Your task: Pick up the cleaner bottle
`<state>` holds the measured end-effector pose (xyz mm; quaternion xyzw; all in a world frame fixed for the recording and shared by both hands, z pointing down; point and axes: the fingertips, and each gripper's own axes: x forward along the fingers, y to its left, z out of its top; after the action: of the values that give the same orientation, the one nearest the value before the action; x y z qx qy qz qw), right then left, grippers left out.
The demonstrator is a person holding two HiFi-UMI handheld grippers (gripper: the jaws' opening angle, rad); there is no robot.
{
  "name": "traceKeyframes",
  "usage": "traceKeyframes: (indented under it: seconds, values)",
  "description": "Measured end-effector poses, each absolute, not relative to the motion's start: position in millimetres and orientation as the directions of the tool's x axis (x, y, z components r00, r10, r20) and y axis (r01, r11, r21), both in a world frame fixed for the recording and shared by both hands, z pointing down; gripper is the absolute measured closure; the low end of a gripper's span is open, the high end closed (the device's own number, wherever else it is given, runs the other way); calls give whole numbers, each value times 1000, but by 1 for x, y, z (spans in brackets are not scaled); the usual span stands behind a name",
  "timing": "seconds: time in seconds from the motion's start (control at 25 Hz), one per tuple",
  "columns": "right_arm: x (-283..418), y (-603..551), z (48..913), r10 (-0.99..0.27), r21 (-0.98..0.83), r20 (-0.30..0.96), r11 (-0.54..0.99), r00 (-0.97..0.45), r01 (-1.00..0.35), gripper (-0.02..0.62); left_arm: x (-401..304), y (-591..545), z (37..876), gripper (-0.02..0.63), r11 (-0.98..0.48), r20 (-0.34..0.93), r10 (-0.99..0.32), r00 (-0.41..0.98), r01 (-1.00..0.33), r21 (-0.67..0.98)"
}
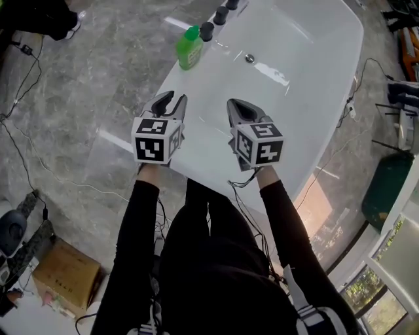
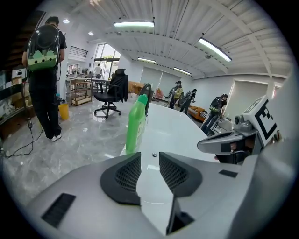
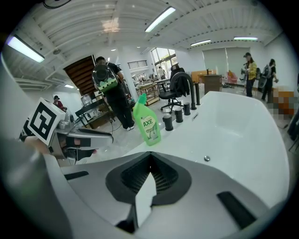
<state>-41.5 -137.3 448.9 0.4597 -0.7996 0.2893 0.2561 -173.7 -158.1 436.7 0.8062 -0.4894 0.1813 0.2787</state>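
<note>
The green cleaner bottle (image 1: 190, 47) stands upright on the near-left rim of a white bathtub (image 1: 308, 98), next to black tap knobs (image 1: 215, 18). My left gripper (image 1: 171, 99) hovers over the rim short of the bottle, open, with nothing between its jaws. In the left gripper view the bottle (image 2: 136, 123) rises just left of the gap in the left gripper (image 2: 149, 156). My right gripper (image 1: 237, 105) hangs beside it over the tub, shut and empty. In the right gripper view the bottle (image 3: 147, 122) with its white label stands ahead of the right gripper (image 3: 149, 159), slightly left.
A drain (image 1: 249, 58) sits in the tub floor. Cables run over the grey marble floor (image 1: 59, 118) at left, and a cardboard box (image 1: 65, 275) lies at lower left. A person with a backpack (image 2: 44, 70) and an office chair (image 2: 110, 95) stand beyond.
</note>
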Motion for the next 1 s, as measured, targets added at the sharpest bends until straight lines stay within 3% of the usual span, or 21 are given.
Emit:
traceKeyframes:
  seconds: [1.0]
  values:
    - [-43, -169, 503, -562, -285, 692, 364, -453, -887, 595, -173, -232, 493, 416, -372, 594, -689, 415, -906, 202]
